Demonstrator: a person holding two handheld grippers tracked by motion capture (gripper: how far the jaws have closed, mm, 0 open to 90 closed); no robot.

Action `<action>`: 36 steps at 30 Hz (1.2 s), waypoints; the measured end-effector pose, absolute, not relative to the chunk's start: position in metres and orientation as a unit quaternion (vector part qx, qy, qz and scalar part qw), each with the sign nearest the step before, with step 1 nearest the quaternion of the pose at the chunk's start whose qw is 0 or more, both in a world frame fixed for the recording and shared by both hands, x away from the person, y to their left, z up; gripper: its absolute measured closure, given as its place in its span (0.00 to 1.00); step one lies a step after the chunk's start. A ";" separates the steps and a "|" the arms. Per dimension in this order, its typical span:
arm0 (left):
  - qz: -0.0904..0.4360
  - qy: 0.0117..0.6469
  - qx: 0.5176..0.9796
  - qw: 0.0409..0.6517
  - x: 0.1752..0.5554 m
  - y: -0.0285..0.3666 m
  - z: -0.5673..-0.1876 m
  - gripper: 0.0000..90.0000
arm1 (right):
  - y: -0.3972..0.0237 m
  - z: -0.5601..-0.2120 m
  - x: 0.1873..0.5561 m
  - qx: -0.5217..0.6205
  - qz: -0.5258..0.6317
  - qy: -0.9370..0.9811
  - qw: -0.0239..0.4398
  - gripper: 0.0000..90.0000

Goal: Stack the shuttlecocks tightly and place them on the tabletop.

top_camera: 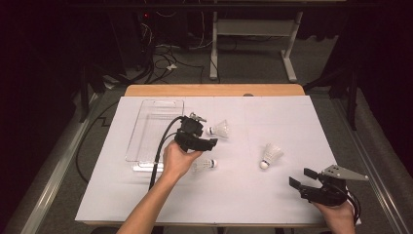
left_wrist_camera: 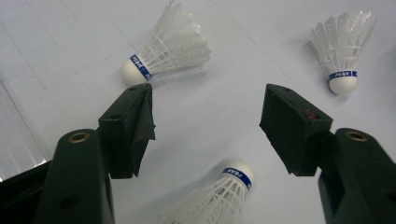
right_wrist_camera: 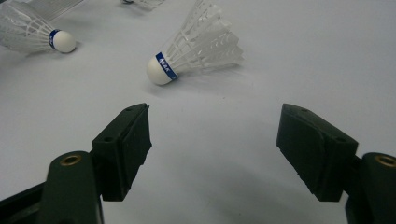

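Three white shuttlecocks with blue bands lie on the white table sheet. The left gripper (top_camera: 208, 137) (left_wrist_camera: 208, 100) hovers open between two of them: one (top_camera: 219, 129) (left_wrist_camera: 163, 49) lies just beyond its jaws, and another (top_camera: 204, 165) (left_wrist_camera: 219, 196) lies beneath it, cork pointing away. The third shuttlecock (top_camera: 270, 156) (left_wrist_camera: 343, 44) (right_wrist_camera: 196, 46) lies farther right. The right gripper (top_camera: 303, 177) (right_wrist_camera: 215, 114) stands open near the front right corner, pointing at that third shuttlecock, a short way off. Neither gripper holds anything.
A clear plastic tray (top_camera: 156, 129) lies empty at the left of the sheet, just behind the left hand. The wooden table edge (top_camera: 214, 90) shows at the back. Cables and desk legs (top_camera: 287, 53) are on the floor beyond.
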State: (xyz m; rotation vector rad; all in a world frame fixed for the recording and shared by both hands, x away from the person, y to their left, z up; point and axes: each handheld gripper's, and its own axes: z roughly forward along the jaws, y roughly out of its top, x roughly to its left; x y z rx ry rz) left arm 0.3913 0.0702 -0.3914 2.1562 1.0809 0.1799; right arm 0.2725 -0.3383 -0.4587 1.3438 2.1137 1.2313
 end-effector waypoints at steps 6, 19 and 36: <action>0.065 0.421 0.832 0.355 0.387 0.076 -0.394 0.39 | -0.339 -0.459 0.273 0.474 0.435 0.745 0.174 0.29; 0.065 0.422 0.831 0.356 0.366 0.091 -0.393 0.39 | -0.339 -0.459 0.273 0.475 0.436 0.744 0.173 0.29; 0.067 0.420 0.828 0.366 0.345 0.104 -0.397 0.39 | -0.339 -0.459 0.272 0.476 0.436 0.744 0.174 0.29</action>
